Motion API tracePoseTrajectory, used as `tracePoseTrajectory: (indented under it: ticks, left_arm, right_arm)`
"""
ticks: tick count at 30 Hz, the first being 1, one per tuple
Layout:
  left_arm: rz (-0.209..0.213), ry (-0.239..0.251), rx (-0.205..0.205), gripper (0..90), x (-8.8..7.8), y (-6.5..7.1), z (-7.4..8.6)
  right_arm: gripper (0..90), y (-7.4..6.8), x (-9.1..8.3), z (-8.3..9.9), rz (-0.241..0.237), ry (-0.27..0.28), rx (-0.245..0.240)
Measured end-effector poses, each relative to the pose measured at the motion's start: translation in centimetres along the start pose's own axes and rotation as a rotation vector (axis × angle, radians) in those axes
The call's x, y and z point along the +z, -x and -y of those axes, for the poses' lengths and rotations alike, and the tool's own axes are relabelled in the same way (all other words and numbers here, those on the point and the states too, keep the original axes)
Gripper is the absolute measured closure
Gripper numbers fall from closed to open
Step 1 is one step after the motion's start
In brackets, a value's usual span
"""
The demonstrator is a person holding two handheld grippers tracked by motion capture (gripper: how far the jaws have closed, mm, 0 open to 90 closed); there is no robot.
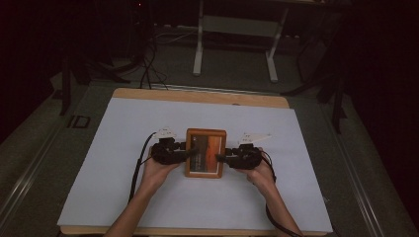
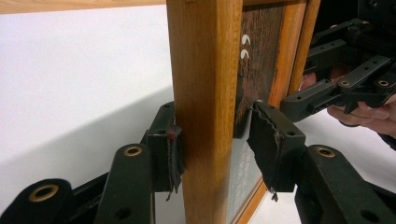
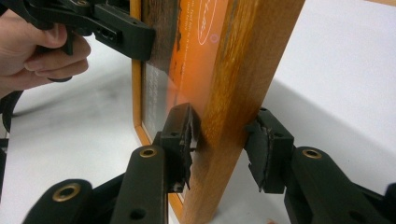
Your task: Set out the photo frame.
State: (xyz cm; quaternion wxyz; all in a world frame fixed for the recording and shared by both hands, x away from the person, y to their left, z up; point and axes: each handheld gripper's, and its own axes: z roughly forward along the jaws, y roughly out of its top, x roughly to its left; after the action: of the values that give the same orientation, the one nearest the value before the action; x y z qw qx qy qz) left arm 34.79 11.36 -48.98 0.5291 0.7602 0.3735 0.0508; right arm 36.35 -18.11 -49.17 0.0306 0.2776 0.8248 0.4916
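A wooden picture frame [image 1: 205, 153] with an orange and dark picture sits at the middle of the white-covered table [image 1: 148, 197], long sides running away from the person. My left gripper [image 1: 190, 152] comes in from the left and is shut on the frame's left rail [image 2: 205, 93], one pad on the outer face and one on the picture side. My right gripper [image 1: 221, 158] is shut on the right rail [image 3: 238, 93] in the same way. Each gripper view shows the other gripper across the frame [image 2: 303, 79] [image 3: 140, 39]. Whether the frame rests on the table or hangs just above it, I cannot tell.
A wooden strip of tabletop [image 1: 197, 95] shows beyond the white sheet. Behind it on the dark floor stand the white legs of another table [image 1: 197, 49], with cables [image 1: 148, 69] to the left. White sheet spreads on all sides of the frame.
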Motion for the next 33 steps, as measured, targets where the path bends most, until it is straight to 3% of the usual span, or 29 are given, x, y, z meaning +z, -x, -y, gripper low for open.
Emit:
tracePoseTrajectory:
  ticks: [5,13,23,33]
  left_arm:
    - [-0.004,-0.011,-0.003,53.7,-0.1,0.0,0.0]
    - [0.010,0.008,-0.009,42.3,-0.6,0.0,0.0]
    - [-0.010,0.042,-0.021,41.1,-1.9,-0.1,-0.3]
    - [-0.032,0.072,-0.029,41.3,-3.6,-0.5,-0.5]
  right_arm:
    - [60.9,-0.1,0.0,-0.1,0.009,-0.001,-0.010]
    - [47.1,0.0,-0.7,-0.4,0.017,0.025,-0.012]
    - [41.9,0.7,-2.6,-0.6,0.045,0.062,0.002]
    - [39.2,2.1,-4.8,-0.1,0.087,0.095,0.049]
